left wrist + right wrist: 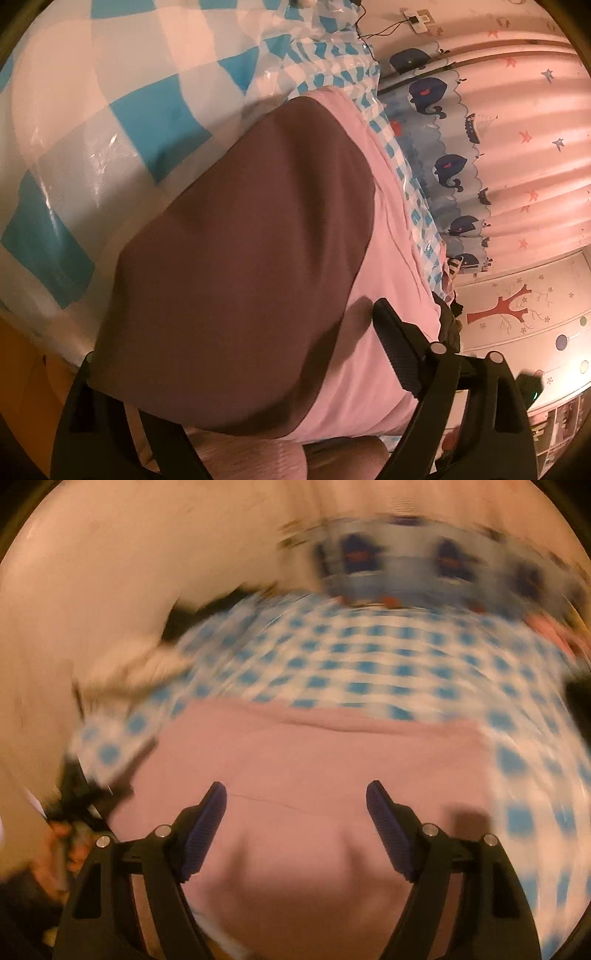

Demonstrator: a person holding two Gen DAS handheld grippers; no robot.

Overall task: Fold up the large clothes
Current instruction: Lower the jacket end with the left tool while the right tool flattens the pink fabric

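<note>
A pink garment (373, 328) lies on a table with a blue-and-white checked cover (122, 122). In the left wrist view a shadowed flap of the garment (236, 266) hangs close before the camera and hides the left finger; only the right finger (397, 350) shows. Whether the left gripper (255, 332) holds the cloth cannot be made out. In the right wrist view, which is blurred, the right gripper (295, 797) is open and empty just above the pink garment (314, 753), both fingers (207, 823) spread wide.
A curtain with whale prints (454, 166) hangs past the table's far edge. A wall with a tree sticker (509, 306) stands on the right. A dark object (81, 797) sits at the table's left side in the right wrist view. The checked cover (369, 657) extends beyond the garment.
</note>
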